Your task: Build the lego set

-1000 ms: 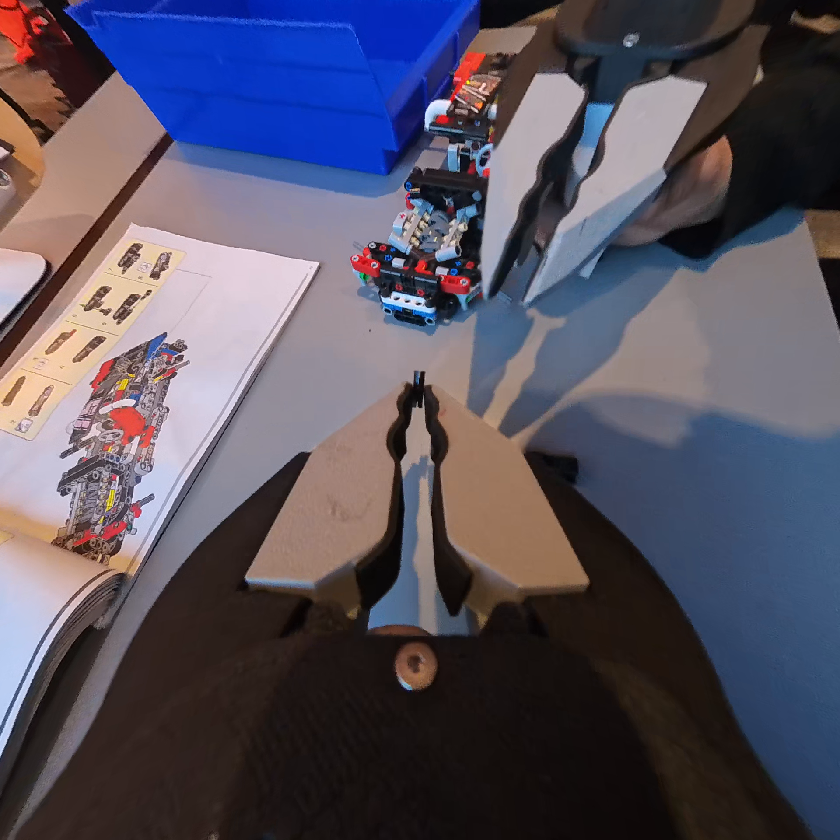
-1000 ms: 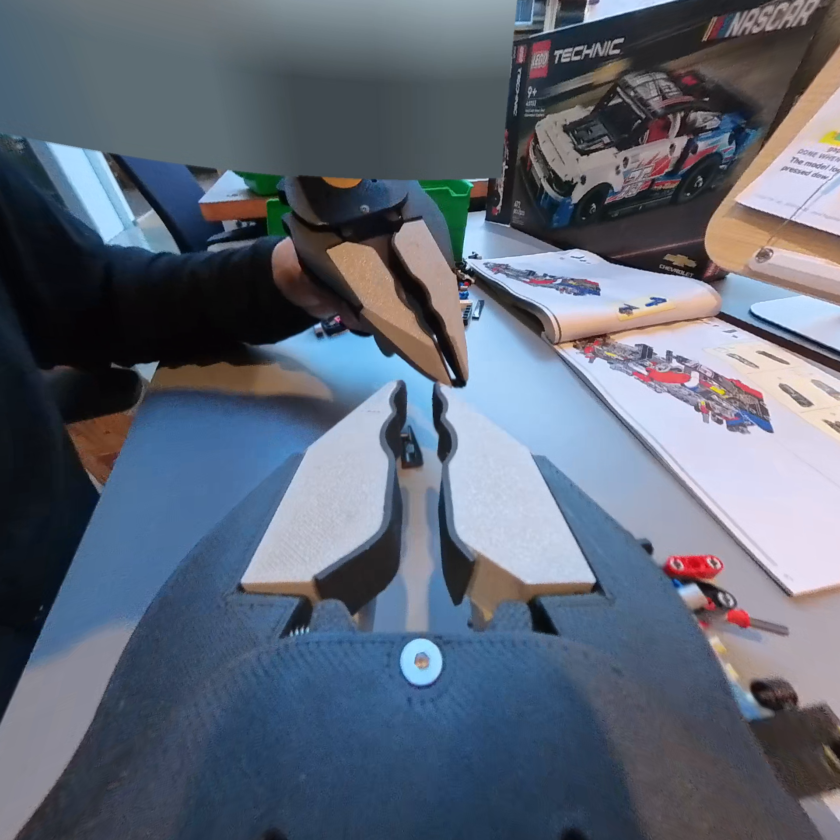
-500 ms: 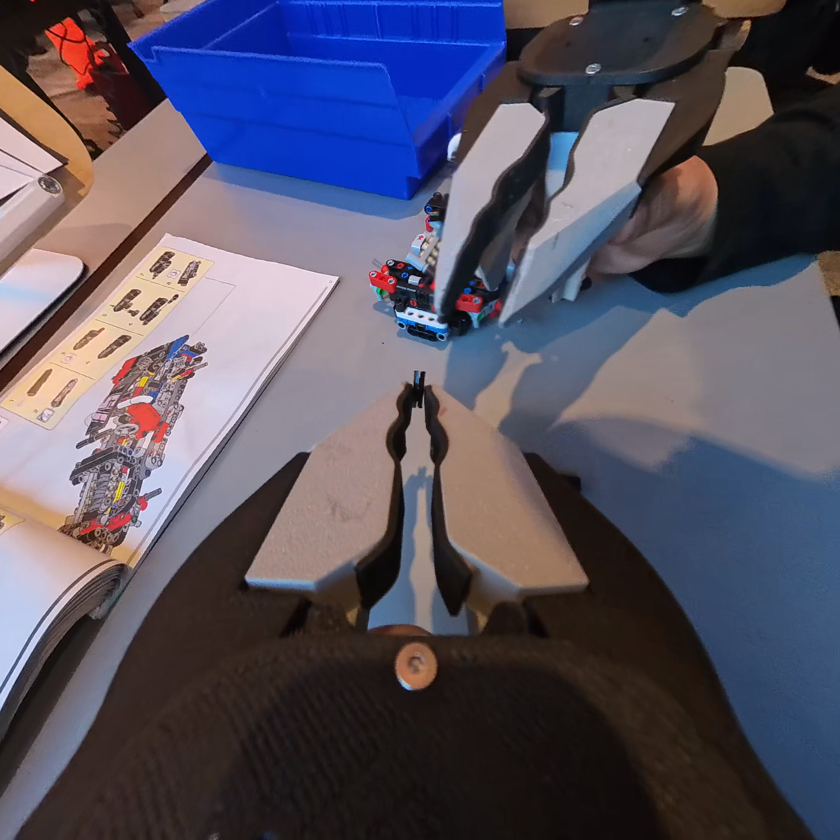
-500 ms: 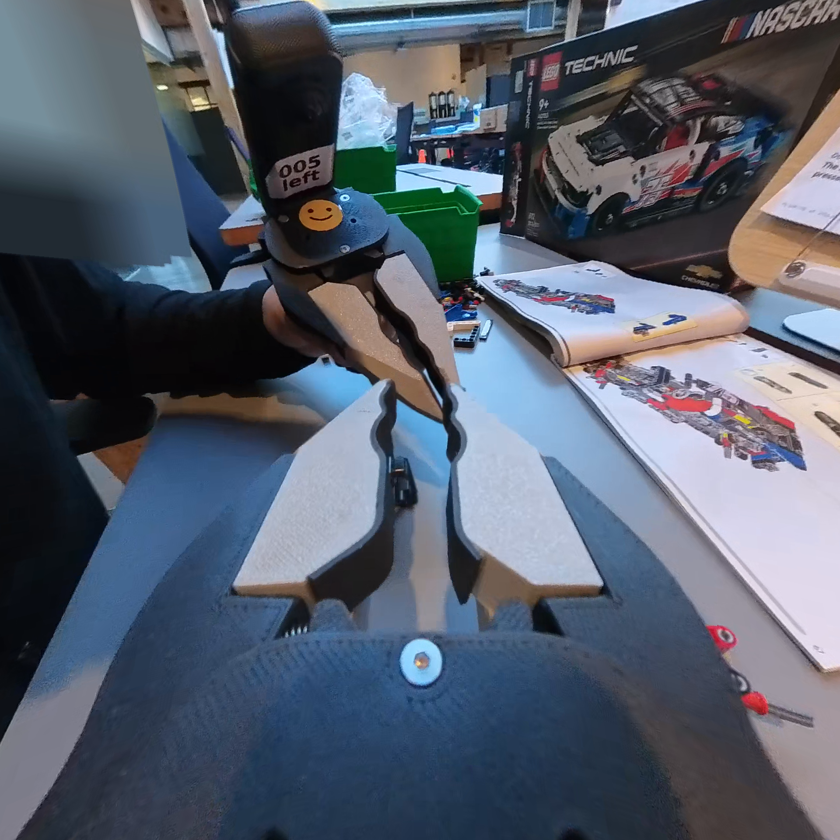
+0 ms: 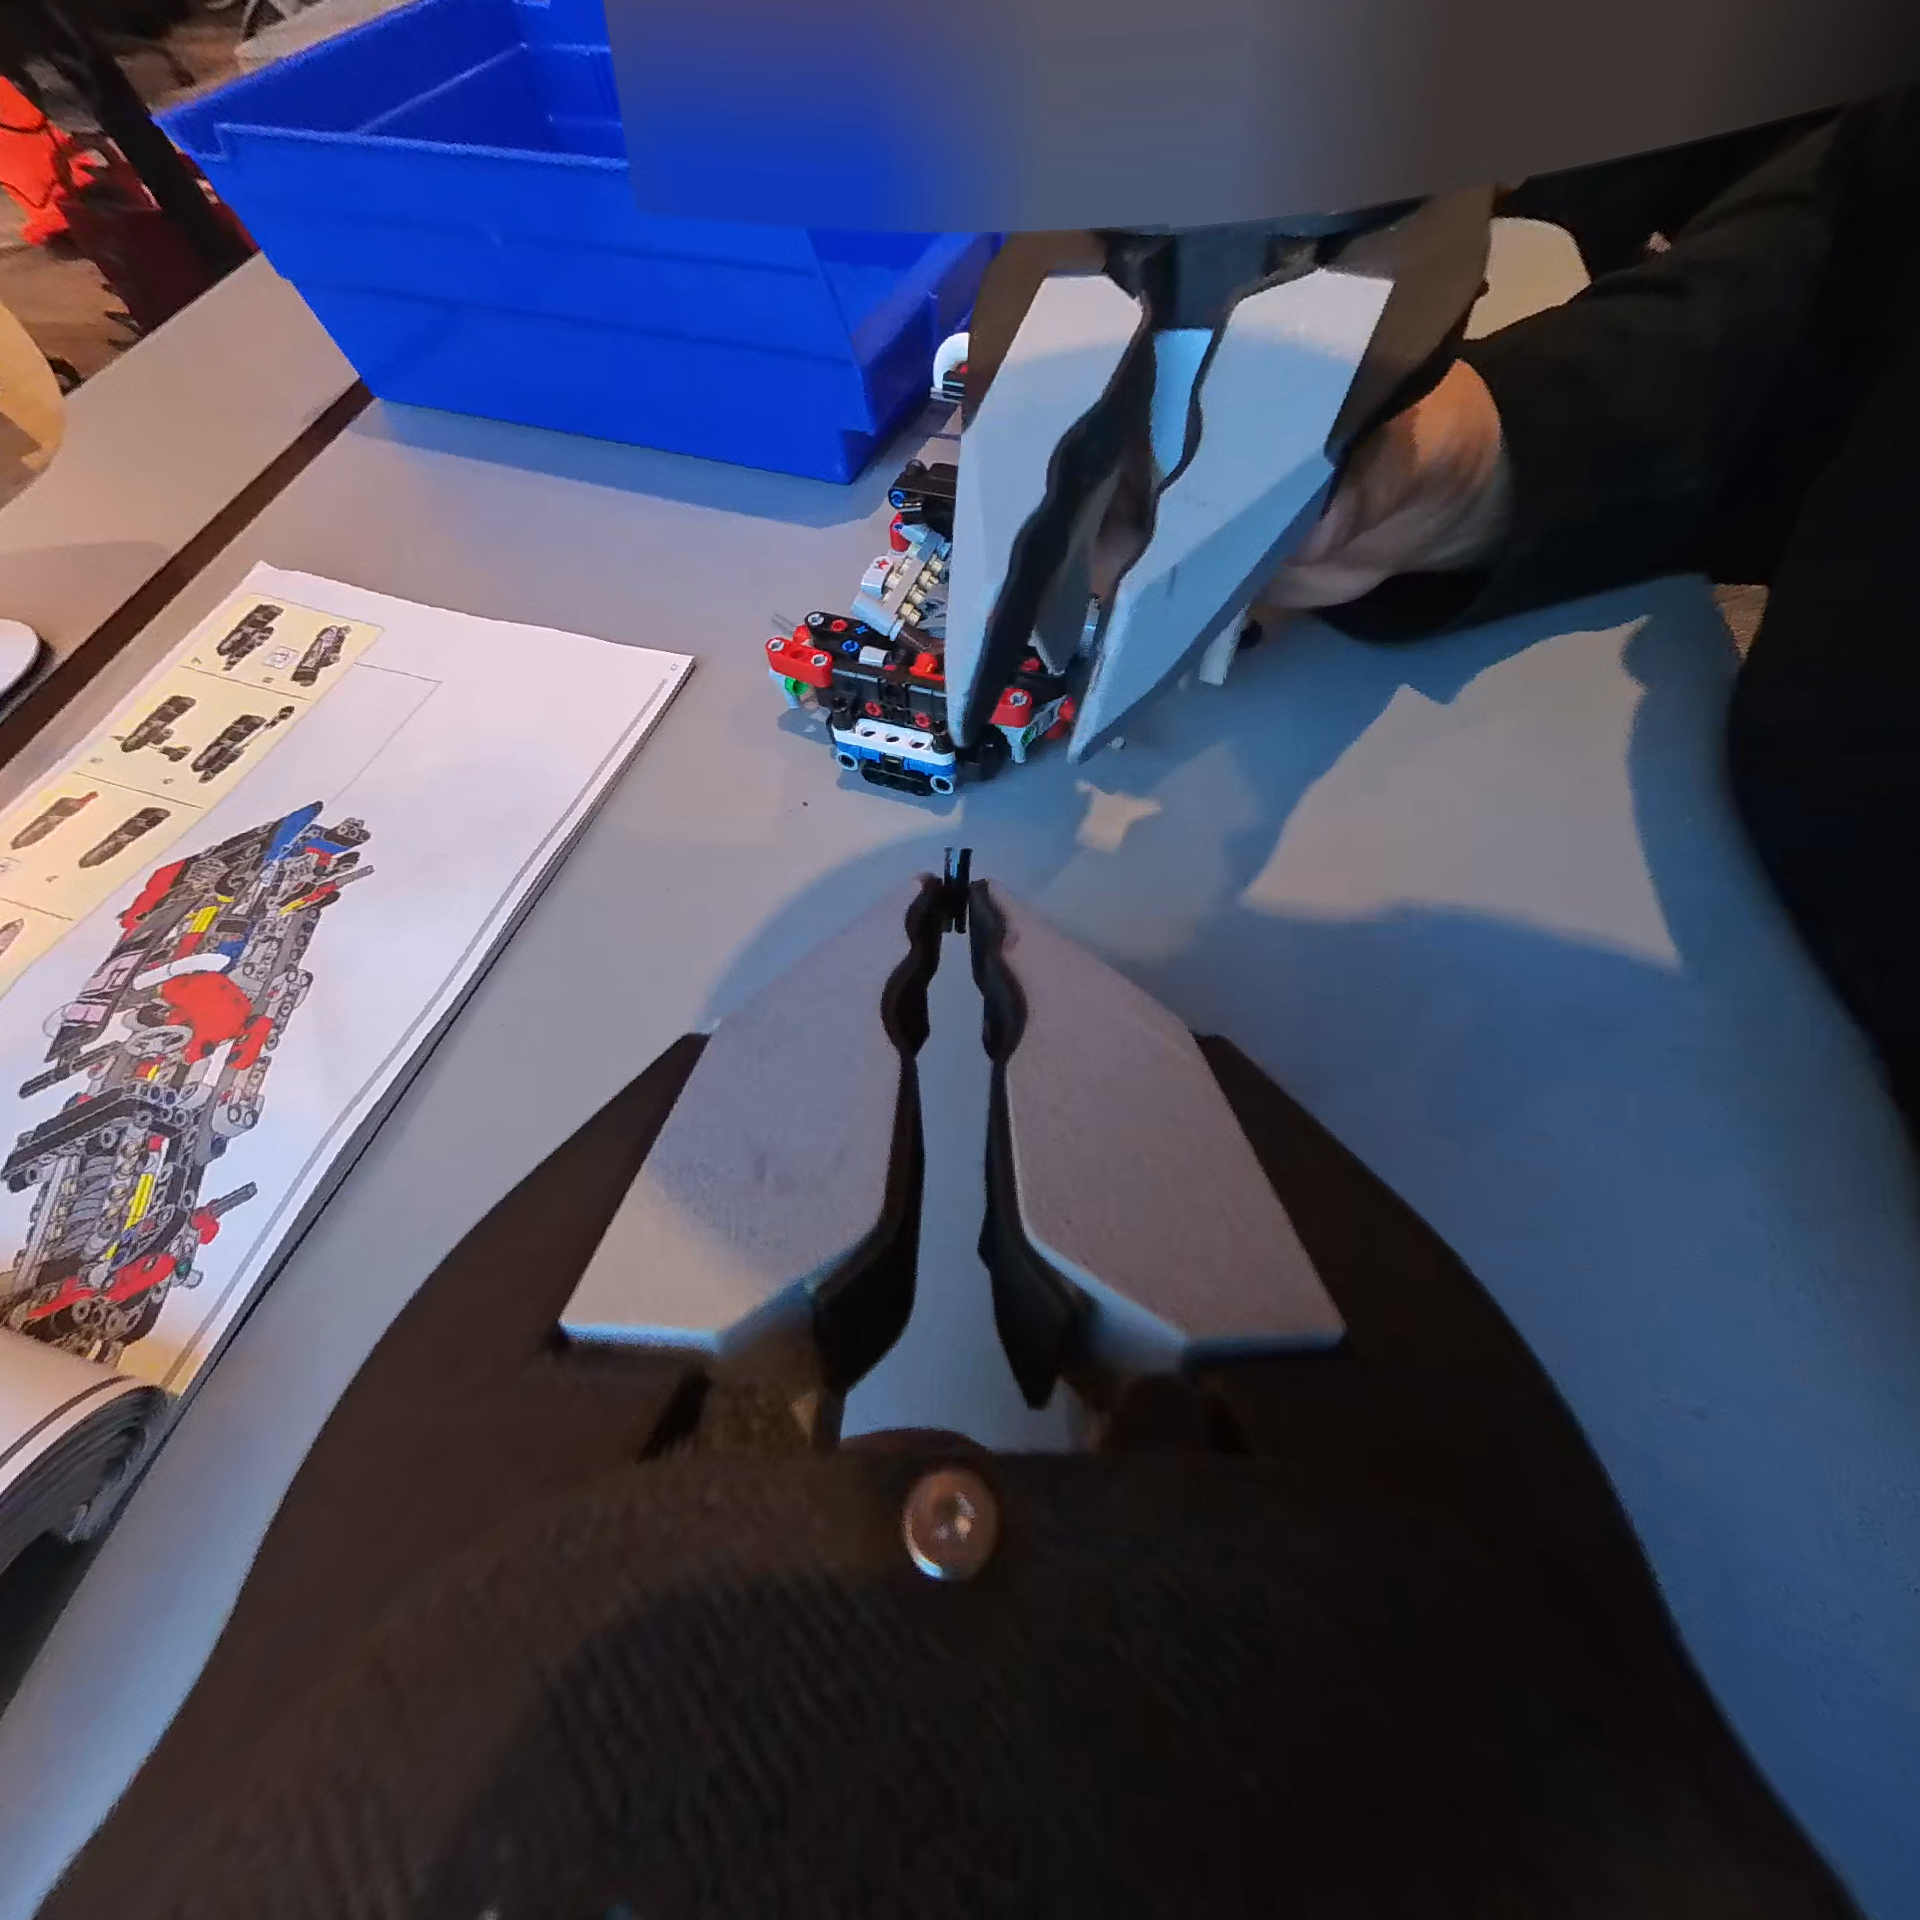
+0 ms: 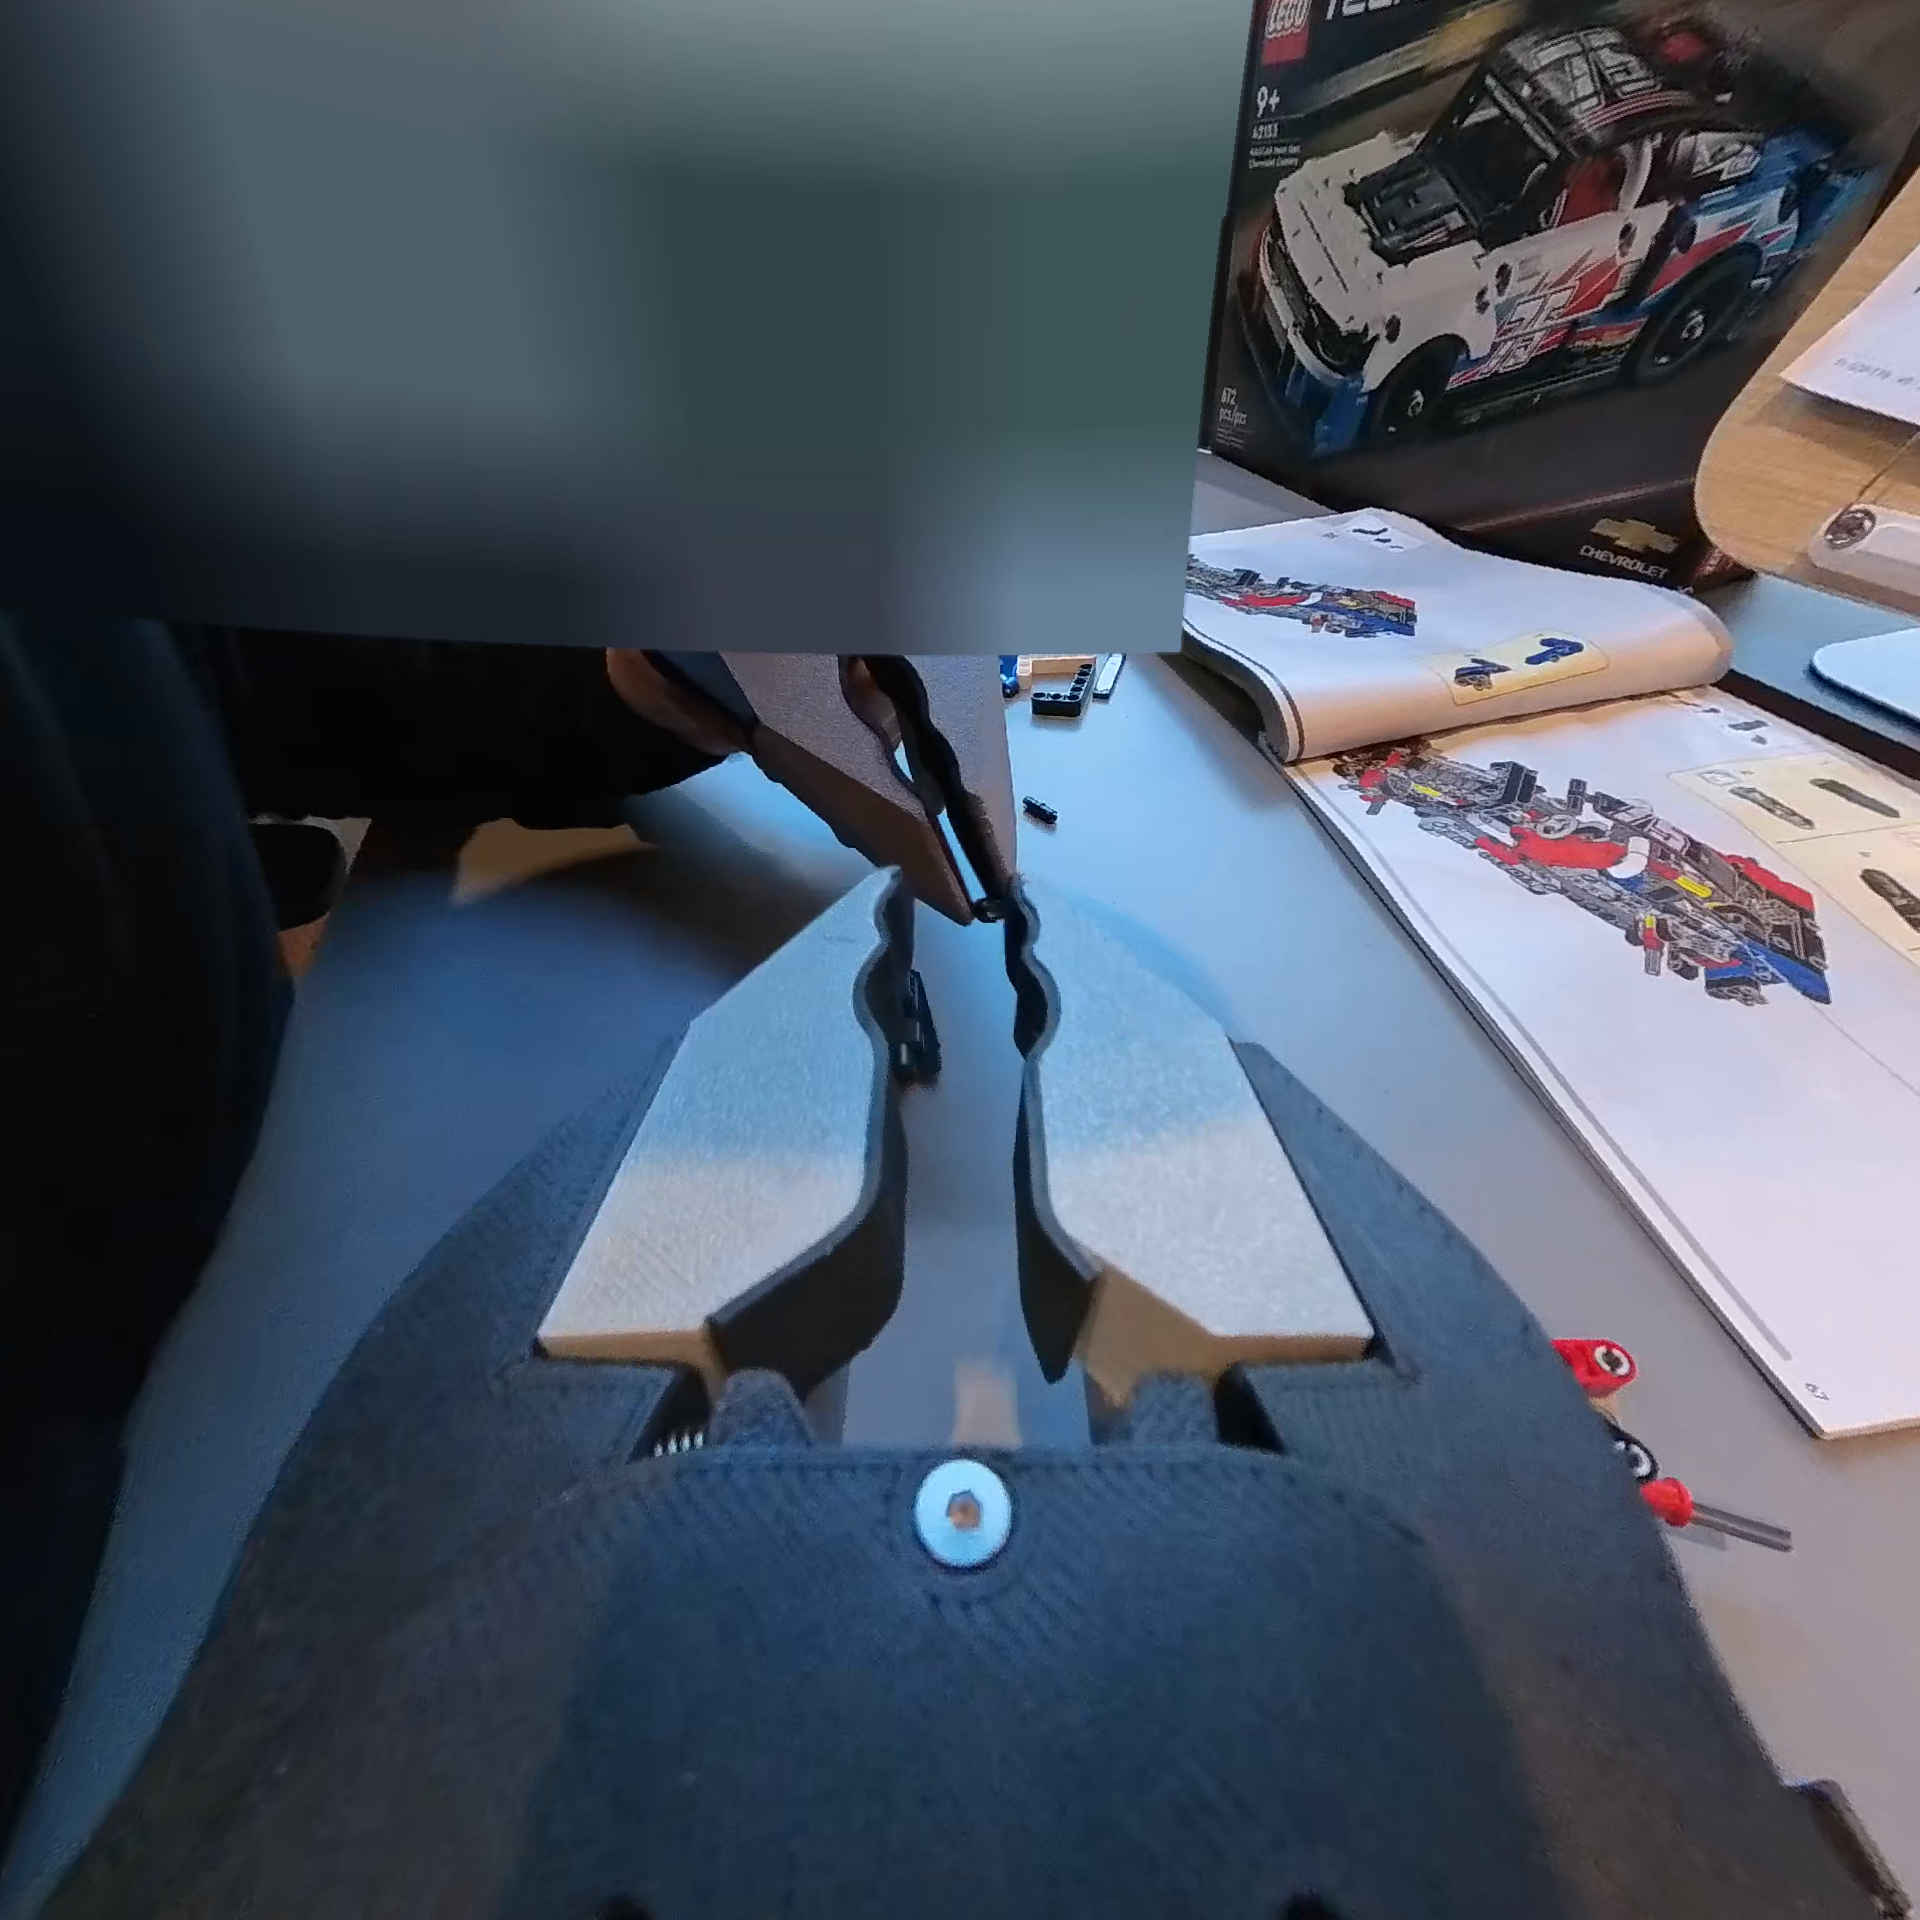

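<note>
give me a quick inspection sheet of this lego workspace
surface: grey table, shadowed
job's things: part-built model; open manual; set box
clutter: blue bin; loose black pin; red pieces
grippers: left gripper shut on small black piece; right gripper open, black part by its finger
cables: nothing seen
surroundings: a person's hand; blurred patches above

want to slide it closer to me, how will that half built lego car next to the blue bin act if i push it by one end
The half built lego car looks rigid, a dense frame of pinned beams, so it would probably slide as one piece on the smooth grey table. No wheels show, so rolling seems unlikely. Being long and narrow, an off-centre push may swing it. Small red connectors at its edges might pop off.
</note>
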Motion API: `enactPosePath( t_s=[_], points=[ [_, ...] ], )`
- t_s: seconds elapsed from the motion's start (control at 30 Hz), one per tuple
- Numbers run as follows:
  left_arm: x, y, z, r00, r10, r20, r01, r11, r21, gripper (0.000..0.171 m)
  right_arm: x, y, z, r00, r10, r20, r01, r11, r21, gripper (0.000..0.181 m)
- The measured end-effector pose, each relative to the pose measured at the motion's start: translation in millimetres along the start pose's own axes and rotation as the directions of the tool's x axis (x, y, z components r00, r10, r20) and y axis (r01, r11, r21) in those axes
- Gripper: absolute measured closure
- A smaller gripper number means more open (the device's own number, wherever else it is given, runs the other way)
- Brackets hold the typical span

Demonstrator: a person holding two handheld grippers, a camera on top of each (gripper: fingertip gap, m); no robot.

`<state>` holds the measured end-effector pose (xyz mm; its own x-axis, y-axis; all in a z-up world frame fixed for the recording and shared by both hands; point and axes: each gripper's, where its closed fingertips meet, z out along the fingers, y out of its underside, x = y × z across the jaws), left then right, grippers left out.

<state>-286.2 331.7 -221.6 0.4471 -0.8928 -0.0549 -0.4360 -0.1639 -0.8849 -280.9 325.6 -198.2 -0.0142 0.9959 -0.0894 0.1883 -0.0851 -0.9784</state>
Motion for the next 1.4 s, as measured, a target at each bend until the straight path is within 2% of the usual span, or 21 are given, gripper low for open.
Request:
enactPosePath(
  t_s=[0.3, 0.63, 0.8, 0.97, 1.2, 1.4],
  points=[
    [7, 0, -2, 0.998, -0.050, -0.044, 0.048, 0.998, -0.030, 0.171, 1, 9, 4, 0.999, -0.035, -0.018, 0.034, 0.998, -0.055, 0.171],
    [19, -3, -5, 0.998, 0.051, -0.044, -0.052, 0.998, -0.032, 0.171, -9, 13, 8, 0.992, -0.125, 0.001, 0.125, 0.988, -0.087, 0.173],
    [27, -10, -8, 0.993, 0.107, -0.059, -0.107, 0.994, 0.007, 0.171, -20, 8, 8, 0.992, -0.105, 0.068, 0.108, 0.993, -0.055, 0.176],
    [25, -13, -8, 0.993, 0.114, -0.038, -0.113, 0.993, 0.031, 0.171, -20, 4, 7, 0.995, -0.070, 0.069, 0.072, 0.997, -0.030, 0.180],
    [15, 3, 5, 0.994, 0.099, 0.033, -0.097, 0.994, -0.055, 0.171, -7, 18, 12, 1.000, -0.010, 0.017, 0.011, 0.996, -0.092, 0.180],
    [18, -1, 4, 0.998, 0.068, -0.007, -0.068, 0.998, -0.011, 0.171, -13, 11, 11, 0.999, 0.010, 0.053, -0.007, 0.999, -0.052, 0.177]
  ],
)
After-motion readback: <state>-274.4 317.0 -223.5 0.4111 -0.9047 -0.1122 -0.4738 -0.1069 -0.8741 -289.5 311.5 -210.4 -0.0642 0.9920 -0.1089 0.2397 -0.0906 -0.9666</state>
